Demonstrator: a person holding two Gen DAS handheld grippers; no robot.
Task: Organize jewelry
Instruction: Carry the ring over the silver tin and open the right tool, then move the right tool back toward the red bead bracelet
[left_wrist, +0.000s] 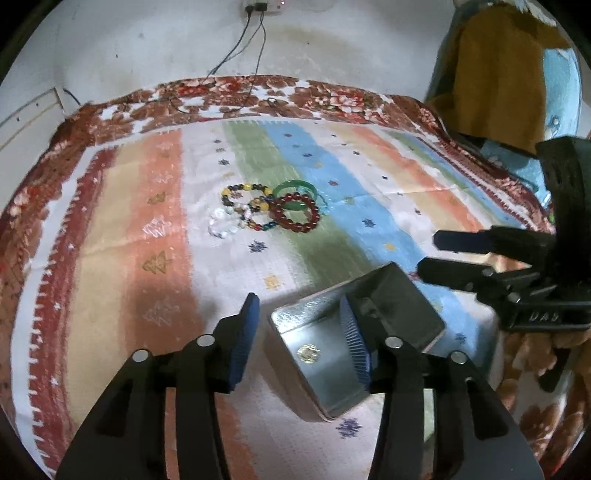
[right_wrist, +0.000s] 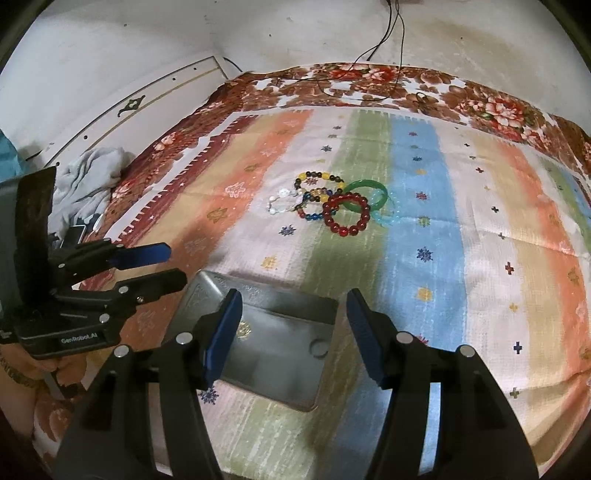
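Bracelets lie in a small heap near the middle of a bed under a striped cloth (right_wrist: 461, 258). Going left to right through the heap: a white beaded bracelet (right_wrist: 282, 201), a mixed-colour beaded bracelet (right_wrist: 319, 184), a red beaded bracelet (right_wrist: 347, 218) overlapping a green bangle (right_wrist: 369, 194), and a pale blue beaded bracelet (right_wrist: 388, 218) at the right edge. Nearer the cameras sits an open metal tin (right_wrist: 280, 350), well apart from the jewelry, with a ring-like item (right_wrist: 318, 349) on its floor. The left hand-held gripper (left_wrist: 299, 343) has its jaws parted, one finger outside the tin's left edge and one over its inside, pressing nothing. The right hand-held gripper (right_wrist: 293, 332) stands wide above the tin, empty.
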